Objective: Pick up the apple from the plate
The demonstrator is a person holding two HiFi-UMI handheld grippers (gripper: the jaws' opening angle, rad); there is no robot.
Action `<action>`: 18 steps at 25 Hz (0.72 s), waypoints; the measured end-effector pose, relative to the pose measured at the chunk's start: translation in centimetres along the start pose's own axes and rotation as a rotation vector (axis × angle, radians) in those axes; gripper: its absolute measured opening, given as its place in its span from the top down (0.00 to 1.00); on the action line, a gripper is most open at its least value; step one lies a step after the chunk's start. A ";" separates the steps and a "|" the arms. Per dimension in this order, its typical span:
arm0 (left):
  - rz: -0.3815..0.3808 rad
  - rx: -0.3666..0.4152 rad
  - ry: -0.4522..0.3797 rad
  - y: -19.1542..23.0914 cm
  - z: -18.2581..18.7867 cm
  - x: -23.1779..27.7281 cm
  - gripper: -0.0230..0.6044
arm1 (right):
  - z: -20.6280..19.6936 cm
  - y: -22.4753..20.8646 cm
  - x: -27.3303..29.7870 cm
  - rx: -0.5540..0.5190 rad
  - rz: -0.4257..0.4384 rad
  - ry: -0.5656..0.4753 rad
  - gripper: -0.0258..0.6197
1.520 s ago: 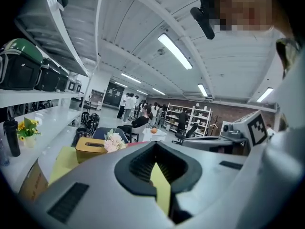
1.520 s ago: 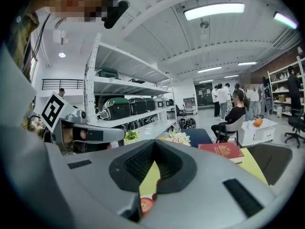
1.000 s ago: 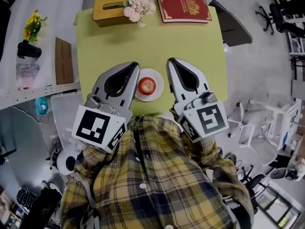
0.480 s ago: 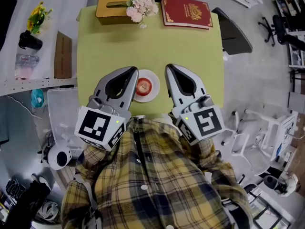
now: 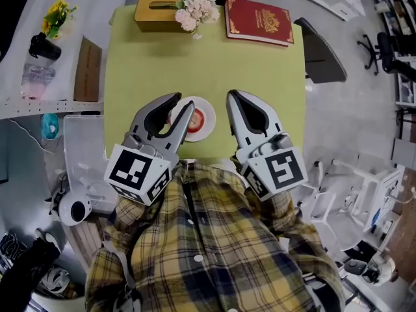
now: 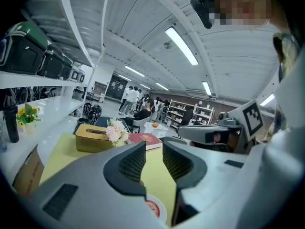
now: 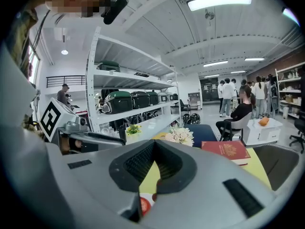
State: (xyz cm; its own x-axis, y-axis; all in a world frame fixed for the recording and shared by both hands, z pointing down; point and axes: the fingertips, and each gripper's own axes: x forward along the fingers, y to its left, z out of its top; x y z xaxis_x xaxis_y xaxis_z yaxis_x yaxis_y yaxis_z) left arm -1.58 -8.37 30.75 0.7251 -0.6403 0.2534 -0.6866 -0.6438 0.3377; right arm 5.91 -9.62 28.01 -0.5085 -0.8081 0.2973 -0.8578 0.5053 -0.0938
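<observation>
Green table point(image 5: 260, 77), plate point(image 5: 210, 113) and apple point(image 5: 197, 117) partly hidden

Bright, even light from ceiling strip lights point(image 6: 181, 46); soft shadows; heavy fisheye bending, dark corners in gripper views.

The red apple point(image 5: 198, 119) is sitting on the small round white plate point(image 5: 211, 111), which is lying near the near edge of the yellow-green desk point(image 5: 260, 77). Along the far edge, the tan tissue box point(image 5: 155, 12) is lying at the left and the red hardcover book point(image 5: 260, 22) at the right. The bunch of pale pink flowers point(image 5: 196, 8) is standing between them, seemingly touching the box. A dark chair point(image 5: 322, 51) is standing just beyond the desk's right side.
</observation>
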 end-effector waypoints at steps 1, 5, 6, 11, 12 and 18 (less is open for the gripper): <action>0.006 0.001 0.008 0.0 -0.4 0.1 0.80 | -0.2 -0.1 -0.1 0.000 0.004 0.005 0.97; 0.026 0.027 0.035 0.3 -1.6 0.4 0.70 | -0.5 -0.4 0.3 -0.001 0.021 0.009 0.97; 0.025 0.027 0.040 0.3 -1.9 0.5 0.67 | -0.6 -0.6 0.4 0.002 0.023 0.008 0.97; 0.025 0.023 0.066 0.1 -3.2 0.9 0.54 | -1.2 -1.1 0.6 0.010 0.030 0.008 0.97; 0.027 0.021 0.070 0.1 -3.5 1.0 0.53 | -1.5 -1.2 0.6 0.012 0.029 0.010 0.97; 0.027 0.010 0.088 0.0 -5.1 1.9 0.41 | -2.4 -2.3 0.7 0.029 0.016 0.019 0.97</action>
State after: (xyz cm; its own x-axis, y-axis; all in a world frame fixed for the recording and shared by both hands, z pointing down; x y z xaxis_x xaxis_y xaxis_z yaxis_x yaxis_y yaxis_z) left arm 0.08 -7.47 35.86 0.7079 -0.6184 0.3413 -0.7061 -0.6311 0.3211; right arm 7.67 -10.61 30.66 -0.5208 -0.7941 0.3134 -0.8516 0.5089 -0.1256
